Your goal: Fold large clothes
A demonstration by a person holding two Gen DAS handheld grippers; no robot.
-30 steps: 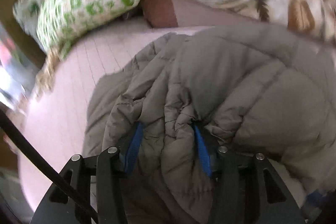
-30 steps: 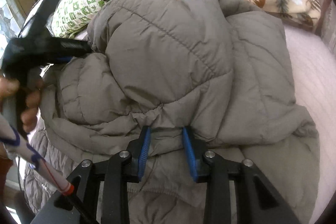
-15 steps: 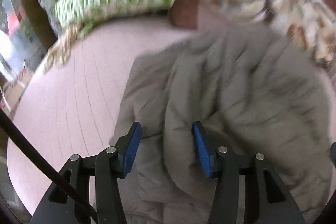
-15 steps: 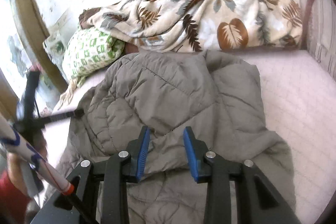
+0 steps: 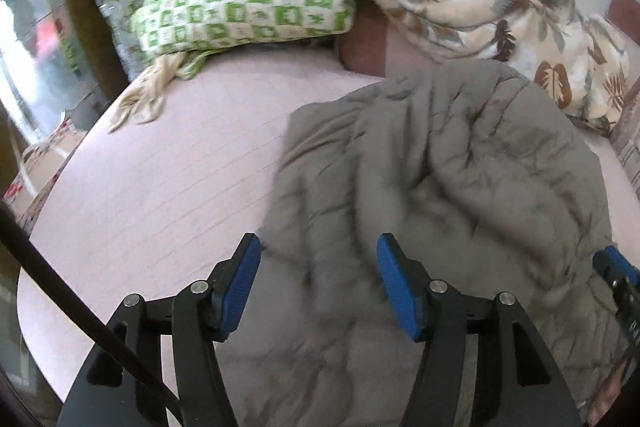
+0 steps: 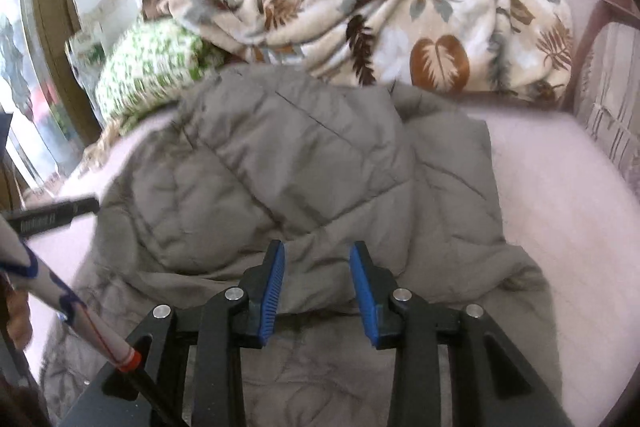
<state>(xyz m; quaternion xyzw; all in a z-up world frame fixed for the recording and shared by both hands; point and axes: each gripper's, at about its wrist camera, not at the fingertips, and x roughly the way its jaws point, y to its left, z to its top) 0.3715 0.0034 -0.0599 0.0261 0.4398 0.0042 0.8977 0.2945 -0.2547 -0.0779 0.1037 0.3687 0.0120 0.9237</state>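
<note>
A grey quilted puffer jacket [image 5: 448, 195] lies folded over itself on a pink bed sheet [image 5: 160, 195]; it also shows in the right wrist view [image 6: 304, 171]. My left gripper [image 5: 318, 267] is open and empty, raised above the jacket's left edge. My right gripper [image 6: 318, 267] is open and empty above the jacket's near fold. The tip of the right gripper shows at the right edge of the left wrist view [image 5: 618, 275]. The left gripper shows as a black bar in the right wrist view [image 6: 52, 215].
A green-and-white checked pillow [image 5: 244, 7] lies at the back left. A cream leaf-print blanket [image 6: 400, 31] is bunched along the wall. A sofa arm [image 6: 608, 99] rises at the right. The pink sheet [image 6: 560, 187] lies bare right of the jacket.
Both grippers have let go of the jacket, opened and pulled back and up. The jacket has settled flatter on the sheet.
</note>
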